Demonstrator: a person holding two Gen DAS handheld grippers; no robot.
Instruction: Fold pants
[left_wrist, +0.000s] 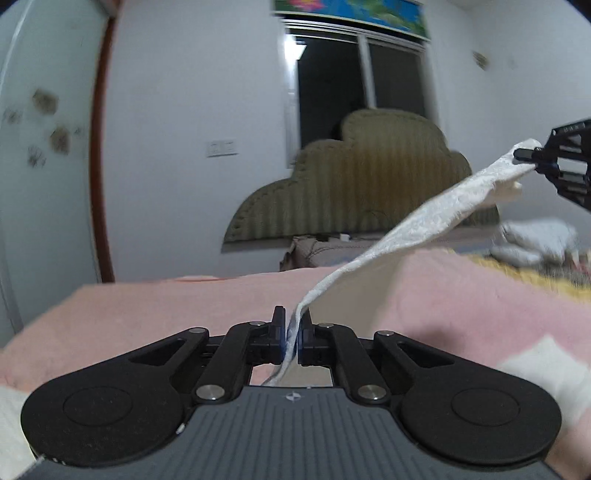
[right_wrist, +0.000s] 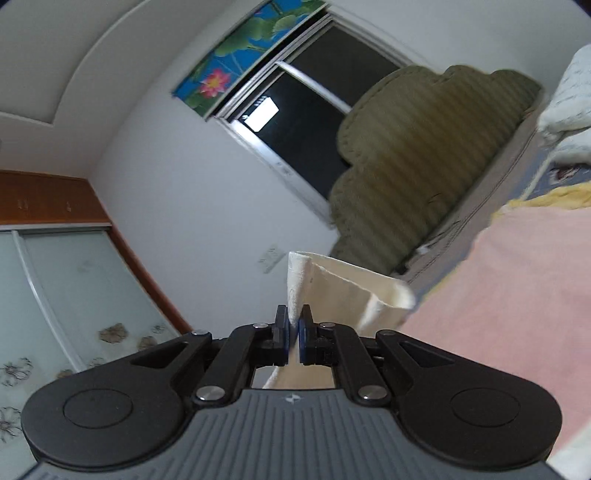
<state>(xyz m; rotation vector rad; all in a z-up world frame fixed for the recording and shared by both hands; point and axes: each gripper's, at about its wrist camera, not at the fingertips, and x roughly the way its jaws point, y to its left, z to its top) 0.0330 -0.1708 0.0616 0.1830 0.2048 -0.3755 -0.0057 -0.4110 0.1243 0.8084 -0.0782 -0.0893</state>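
Left wrist view is soft with motion blur toward its right side, where a white heap (left_wrist: 535, 240) on the bed cannot be made out clearly, and the right gripper (left_wrist: 526, 155) is cut off by the frame edge so only its fingertips and part of its linkage show. The window (left_wrist: 354, 85) behind the olive headboard (left_wrist: 369, 177) is dark, and nothing shows through it. How the lower part of the pants (left_wrist: 417, 221) hangs is hidden behind the left gripper (left_wrist: 291, 332) body.

Those pants, a cream textured cloth, stretch as a taut band over the pink blanket (left_wrist: 184, 302), running from the left gripper up and to the right, across the front of the headboard, to the right gripper. The left gripper's jaws are closed on the cloth edge, which passes straight between the blue pads (left_wrist: 283, 341) and trails out below them.

Right wrist view is tilted, with the headboard (right_wrist: 424, 147) slanting across the upper right and the blanket (right_wrist: 498, 288) below it. Here the right gripper (right_wrist: 294, 328) is clamped on the pants (right_wrist: 343, 291) too: a folded edge rises from between its pads (right_wrist: 286, 338) and opens into a loose flap leaning toward the headboard. The cloth's far end is out of frame.
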